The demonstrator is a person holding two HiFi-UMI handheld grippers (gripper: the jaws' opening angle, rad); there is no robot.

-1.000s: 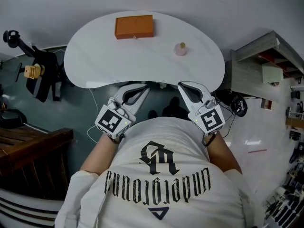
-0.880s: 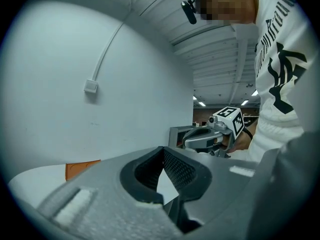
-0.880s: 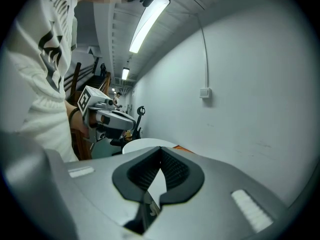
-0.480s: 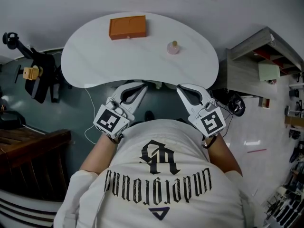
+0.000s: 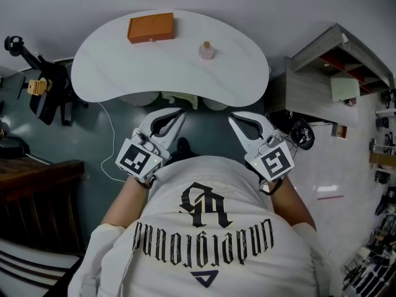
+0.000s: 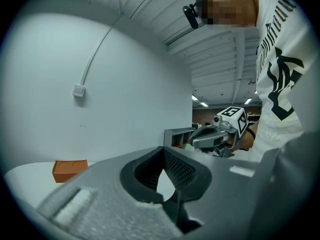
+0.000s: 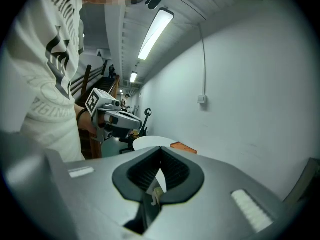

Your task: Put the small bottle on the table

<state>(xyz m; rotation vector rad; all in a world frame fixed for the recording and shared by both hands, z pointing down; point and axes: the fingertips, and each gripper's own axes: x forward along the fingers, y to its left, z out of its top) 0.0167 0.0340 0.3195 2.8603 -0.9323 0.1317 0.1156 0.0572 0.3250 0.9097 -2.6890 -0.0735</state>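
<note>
— Where is the bottle (image 5: 206, 51) standing?
— On the far table (image 5: 124, 73), right of the box (image 5: 151, 28). We are holding the left gripper (image 5: 180, 111) and right gripper (image 5: 232, 119) closed, gripping nothing.

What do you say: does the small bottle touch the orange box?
Apart. The head view shows bare tabletop between small bottle and orange box.
</note>
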